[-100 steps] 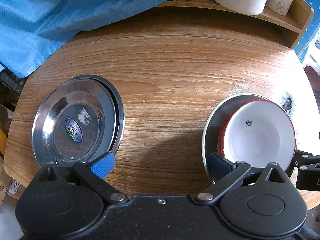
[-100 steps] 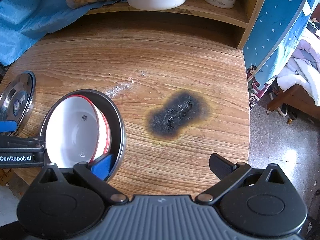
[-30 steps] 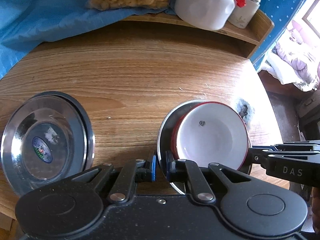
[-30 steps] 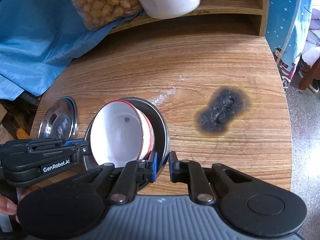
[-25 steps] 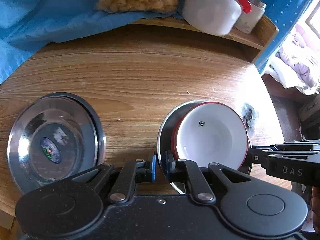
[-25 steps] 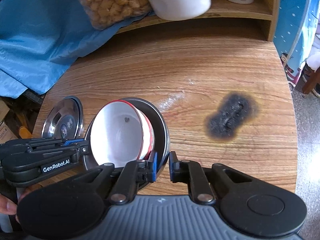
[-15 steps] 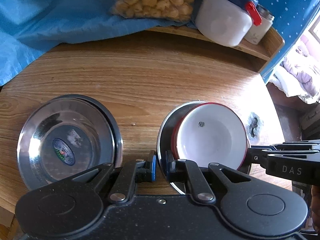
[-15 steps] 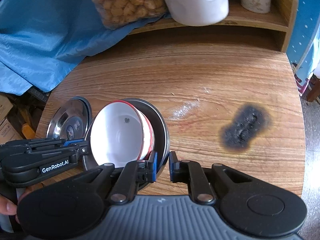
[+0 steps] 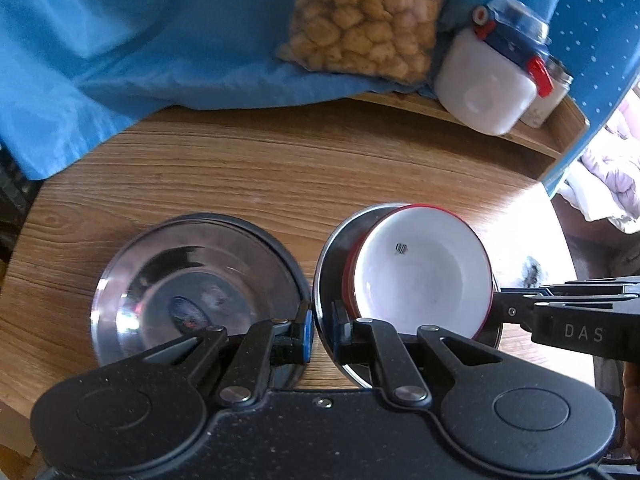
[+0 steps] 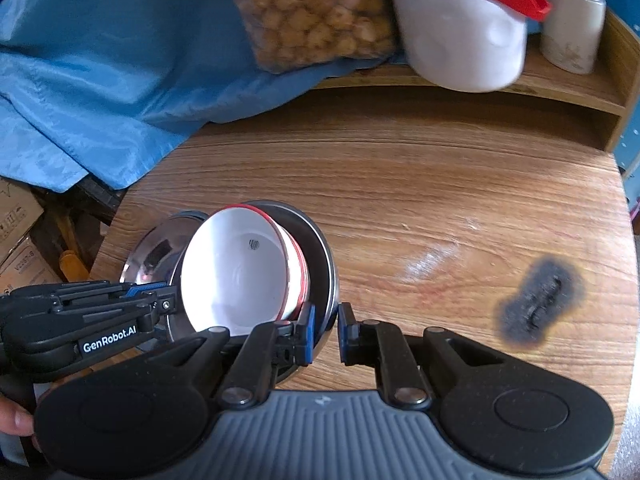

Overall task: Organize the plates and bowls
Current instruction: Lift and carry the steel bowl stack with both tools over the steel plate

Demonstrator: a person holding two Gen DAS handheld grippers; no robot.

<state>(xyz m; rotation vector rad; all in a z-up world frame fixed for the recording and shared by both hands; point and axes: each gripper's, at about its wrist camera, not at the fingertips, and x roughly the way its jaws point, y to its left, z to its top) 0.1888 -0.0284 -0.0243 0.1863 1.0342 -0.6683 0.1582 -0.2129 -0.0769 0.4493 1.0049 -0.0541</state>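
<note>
My left gripper [image 9: 320, 330] and right gripper [image 10: 326, 330] both clamp the rim of the round steel plate [image 9: 334, 248], which carries the white red-rimmed bowls [image 9: 428, 276]. Left of it lies a second shiny steel plate [image 9: 192, 276]. Only my right view shows the whole black scorch mark [image 10: 538, 304] on the wooden table [image 10: 400, 176].

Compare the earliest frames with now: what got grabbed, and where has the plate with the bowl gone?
Both tongs, open at first, closed on the steel plate carrying the red-rimmed bowl: left tongs on its left rim, right tongs on its right. Held by both, the plate has travelled left, now beside the stacked steel plates. The bowl stayed in the plate; the stack stayed put on the table.
</note>
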